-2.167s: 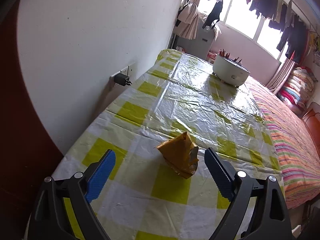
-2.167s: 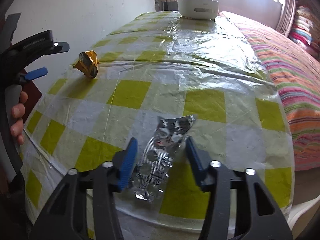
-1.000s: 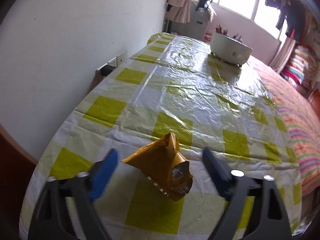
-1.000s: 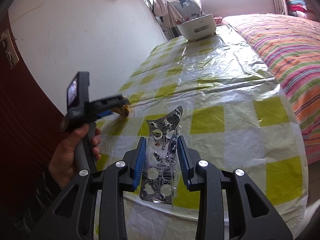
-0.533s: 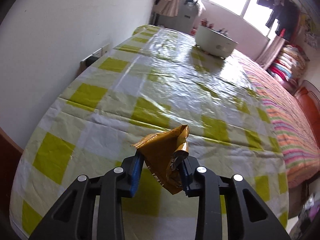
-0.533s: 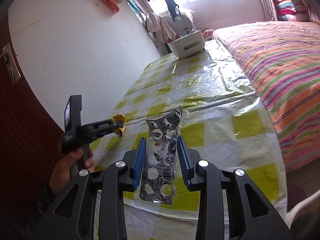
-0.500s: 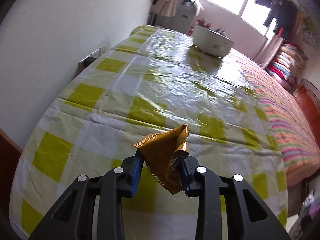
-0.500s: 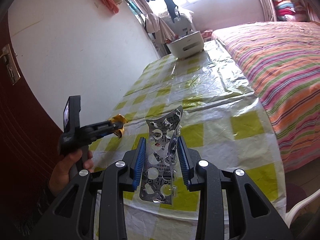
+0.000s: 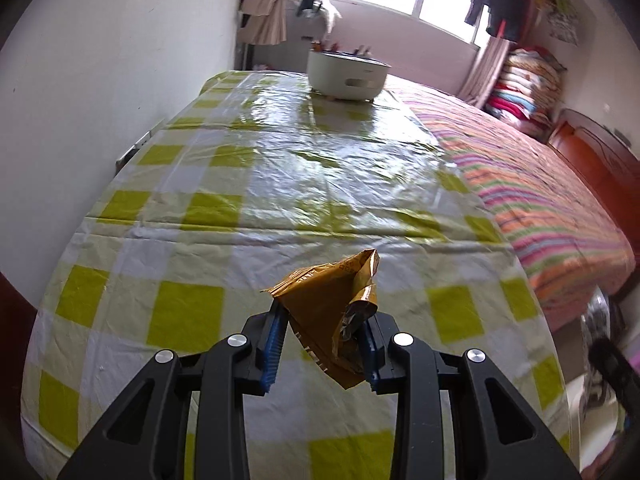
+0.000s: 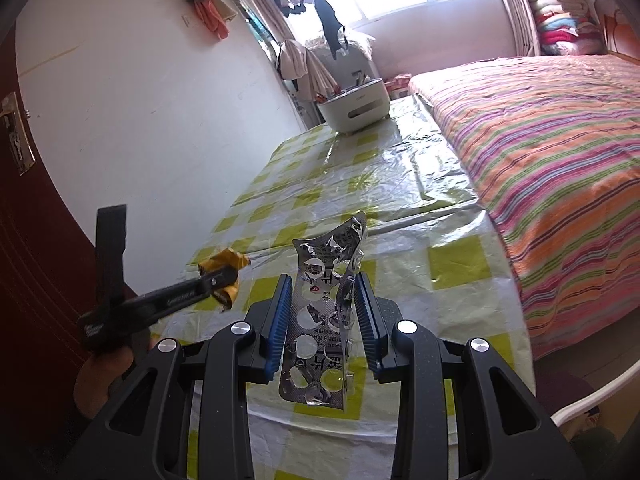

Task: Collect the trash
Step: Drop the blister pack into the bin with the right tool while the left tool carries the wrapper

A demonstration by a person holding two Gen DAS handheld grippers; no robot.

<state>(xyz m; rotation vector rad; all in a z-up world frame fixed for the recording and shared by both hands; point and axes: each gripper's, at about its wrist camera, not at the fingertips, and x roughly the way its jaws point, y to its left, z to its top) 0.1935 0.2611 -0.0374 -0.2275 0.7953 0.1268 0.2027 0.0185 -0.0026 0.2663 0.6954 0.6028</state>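
Two pieces of trash, both lifted off the bench [image 9: 248, 184] with its yellow-checked plastic cover. The left tongs [image 9: 322, 330] clamp one crumpled golden foil wrapper [image 9: 329, 308] above the near edge. The right tongs [image 10: 323, 316] pinch one emptied silver blister pack [image 10: 320, 320]. Only the right view shows the person's hand [image 10: 102, 376]. One white tub [image 9: 346, 76] sits at the far end.

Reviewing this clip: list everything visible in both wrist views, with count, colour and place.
Snack wrapper: one, orange-gold, crumpled, clamped in left gripper.
Blister pack: one, silver, emptied, clamped in right gripper.
Table: one, yellow-and-white checked plastic cover, along the wall.
Bin: one, white, far end of table.
Bed: one, striped cover, right of table.
Folded quilts: one stack, multicoloured, far corner.
Left gripper: black, blue pads, shut.
Right gripper: black, blue pads, shut.
Hand: one, holding left gripper.
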